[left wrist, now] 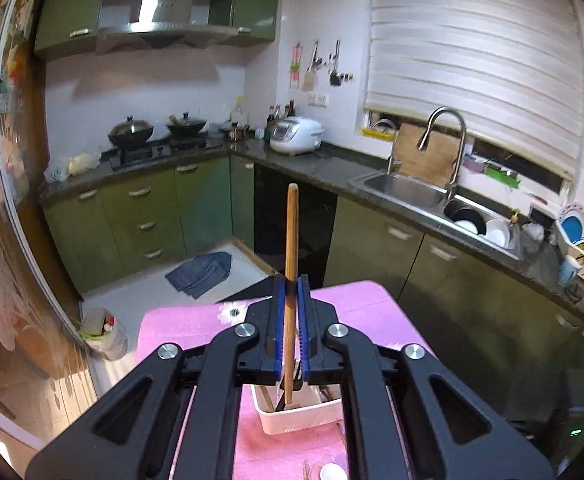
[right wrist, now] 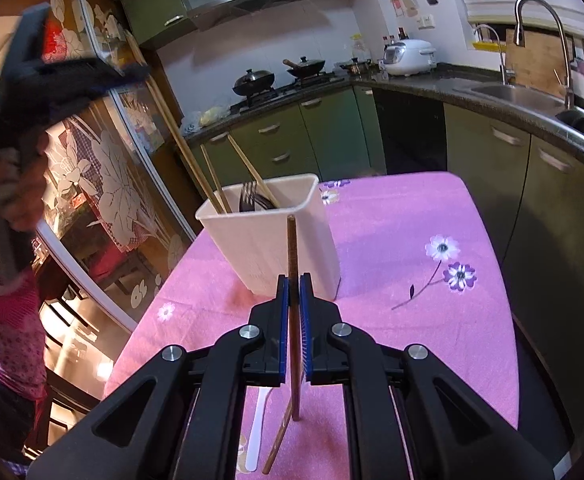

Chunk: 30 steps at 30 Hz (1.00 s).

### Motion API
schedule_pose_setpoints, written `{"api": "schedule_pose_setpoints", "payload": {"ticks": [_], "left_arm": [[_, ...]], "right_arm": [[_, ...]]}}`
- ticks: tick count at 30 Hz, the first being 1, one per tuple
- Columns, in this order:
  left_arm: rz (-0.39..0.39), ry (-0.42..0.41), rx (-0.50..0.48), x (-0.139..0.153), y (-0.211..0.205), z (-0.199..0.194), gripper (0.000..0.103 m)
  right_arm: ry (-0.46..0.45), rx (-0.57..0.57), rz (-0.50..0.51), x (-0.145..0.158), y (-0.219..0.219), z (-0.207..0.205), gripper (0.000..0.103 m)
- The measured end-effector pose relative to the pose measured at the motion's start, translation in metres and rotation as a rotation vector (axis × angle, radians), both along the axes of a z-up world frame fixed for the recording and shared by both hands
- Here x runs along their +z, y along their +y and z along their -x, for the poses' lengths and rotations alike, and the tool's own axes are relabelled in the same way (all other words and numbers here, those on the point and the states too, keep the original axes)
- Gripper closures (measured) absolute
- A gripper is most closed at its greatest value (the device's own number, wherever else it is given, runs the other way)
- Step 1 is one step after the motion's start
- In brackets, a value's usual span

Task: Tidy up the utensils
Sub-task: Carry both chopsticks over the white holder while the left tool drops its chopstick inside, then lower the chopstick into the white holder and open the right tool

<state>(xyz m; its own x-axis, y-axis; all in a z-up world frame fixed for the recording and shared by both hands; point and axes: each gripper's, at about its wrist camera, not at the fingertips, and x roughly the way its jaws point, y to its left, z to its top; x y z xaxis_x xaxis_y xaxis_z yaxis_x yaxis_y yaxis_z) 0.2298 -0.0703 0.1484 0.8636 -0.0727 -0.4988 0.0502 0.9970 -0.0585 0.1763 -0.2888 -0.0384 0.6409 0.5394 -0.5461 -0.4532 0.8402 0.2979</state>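
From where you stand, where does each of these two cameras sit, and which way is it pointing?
Left wrist: rides the left gripper, raised above the white utensil holder, facing the kitchen sink; jaws shut on a light wooden chopstick.
Right wrist: rides the right gripper, low over the pink tablecloth, facing the holder; jaws shut on a dark chopstick; the left hand shows.
Shared: holder, tablecloth, stove, sink.

Walls: I face pale pink walls [left wrist: 152,84] above a dark countertop [left wrist: 331,160].
Cabinets: green cabinets [left wrist: 144,208] below, more flanking a steel range hood [left wrist: 164,4].
Window: a white blind [left wrist: 471,60] hangs over the sink [left wrist: 403,188].
Floor: light tiles [left wrist: 140,292] with a blue cloth [left wrist: 204,270].
Left side: a glass door with white flowers [right wrist: 104,176].
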Motion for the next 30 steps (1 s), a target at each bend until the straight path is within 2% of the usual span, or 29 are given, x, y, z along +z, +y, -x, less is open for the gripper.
{"api": "schedule_pose_setpoints", "payload": {"ticks": [6,11,15,18,20,26,30], "left_arm": [[-0.020,0.053,0.021,-0.046,0.005,-0.020,0.097],[-0.033,0.098,0.022,-0.078,0.009,-0.026,0.097],[-0.034,0.143,0.022,-0.100,0.016,-0.027,0.097],[-0.037,0.146,0.023,-0.106,0.021,-0.023,0.091],[-0.026,0.136,0.025,-0.103,0.026,-0.019,0.076],[-0.029,0.090,0.018,-0.089,0.029,0.008,0.074],[-0.024,0.114,-0.001,-0.096,0.030,0.025,0.072]], "right_arm": [[-0.094,-0.006,-0.009,0.041,0.004,0.001,0.097],[-0.207,-0.014,-0.035,0.089,0.010,0.005,0.097],[-0.263,-0.027,-0.050,0.115,0.017,0.000,0.097],[-0.298,-0.038,-0.053,0.130,0.025,-0.005,0.097],[-0.325,-0.047,-0.059,0.140,0.031,-0.009,0.097],[-0.401,-0.100,-0.065,0.164,0.048,-0.037,0.097],[-0.384,-0.125,-0.020,0.153,0.067,-0.069,0.097]]}}
